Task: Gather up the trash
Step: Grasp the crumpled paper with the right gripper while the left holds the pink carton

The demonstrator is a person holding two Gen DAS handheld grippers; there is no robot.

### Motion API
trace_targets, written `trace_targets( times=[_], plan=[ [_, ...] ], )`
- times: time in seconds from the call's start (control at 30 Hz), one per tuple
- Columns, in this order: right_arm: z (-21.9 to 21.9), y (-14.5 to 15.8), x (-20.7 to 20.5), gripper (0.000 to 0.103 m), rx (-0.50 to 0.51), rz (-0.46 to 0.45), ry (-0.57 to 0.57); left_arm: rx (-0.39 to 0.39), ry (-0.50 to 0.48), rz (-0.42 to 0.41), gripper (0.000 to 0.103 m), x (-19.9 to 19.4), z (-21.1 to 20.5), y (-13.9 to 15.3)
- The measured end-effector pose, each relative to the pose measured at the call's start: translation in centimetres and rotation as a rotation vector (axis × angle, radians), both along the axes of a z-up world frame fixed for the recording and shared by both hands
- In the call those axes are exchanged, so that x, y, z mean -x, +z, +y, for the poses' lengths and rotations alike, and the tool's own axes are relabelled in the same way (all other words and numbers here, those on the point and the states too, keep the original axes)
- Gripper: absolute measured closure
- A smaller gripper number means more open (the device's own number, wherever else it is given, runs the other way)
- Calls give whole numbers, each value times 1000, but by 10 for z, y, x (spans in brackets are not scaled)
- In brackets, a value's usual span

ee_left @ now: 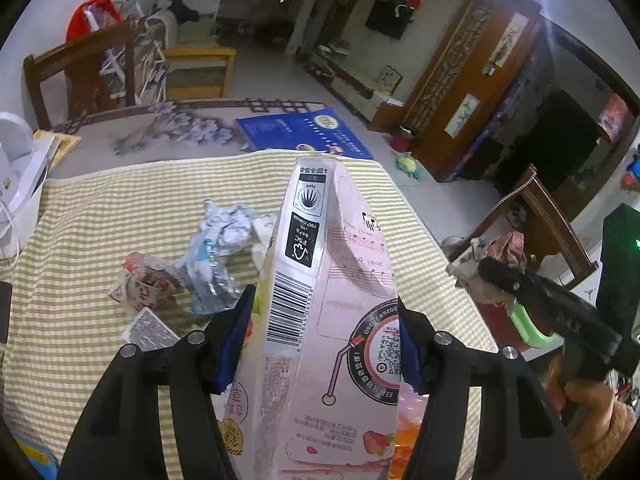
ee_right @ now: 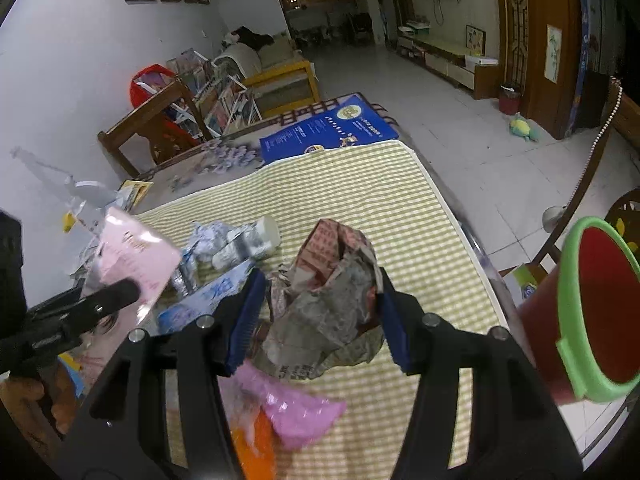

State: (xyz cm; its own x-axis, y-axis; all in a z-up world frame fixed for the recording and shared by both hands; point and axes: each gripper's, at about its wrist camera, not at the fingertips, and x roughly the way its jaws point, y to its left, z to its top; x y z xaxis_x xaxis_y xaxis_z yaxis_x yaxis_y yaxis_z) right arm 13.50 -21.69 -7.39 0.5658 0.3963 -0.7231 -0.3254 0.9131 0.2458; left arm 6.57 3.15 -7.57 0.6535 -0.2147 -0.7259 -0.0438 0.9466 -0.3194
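Observation:
My left gripper (ee_left: 324, 344) is shut on a pink strawberry milk carton (ee_left: 344, 248), its blue pads pressing both sides, and holds it above the yellow striped tablecloth (ee_left: 100, 208). My right gripper (ee_right: 320, 324) is shut on a crumpled red-and-grey paper carton (ee_right: 332, 272), lifted off the cloth. A red bin with a green rim (ee_right: 592, 312) stands tilted just right of it. More trash lies on the cloth: a crushed clear bottle (ee_left: 208, 268), a crumpled carton (ee_left: 144, 280), white crumpled paper (ee_left: 228, 224) and a pink plastic bag (ee_right: 296, 412).
A blue box (ee_right: 332, 128) lies at the table's far end. Wooden chairs (ee_left: 80, 76) stand behind the table and at its right side (ee_left: 540, 216). A white appliance (ee_left: 16, 168) sits at the table's left edge. Tiled floor (ee_right: 460, 128) stretches to the right.

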Motion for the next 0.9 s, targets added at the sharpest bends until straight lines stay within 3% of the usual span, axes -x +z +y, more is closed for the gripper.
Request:
trace_targets(
  times=[0.4, 0.9],
  plan=[
    [-35, 30, 53, 49, -1, -96, -86, -32, -79, -66, 44, 16, -50, 28],
    [-59, 40, 72, 48, 0, -126, -140, -61, -109, -89, 44, 34, -72, 37]
  ],
)
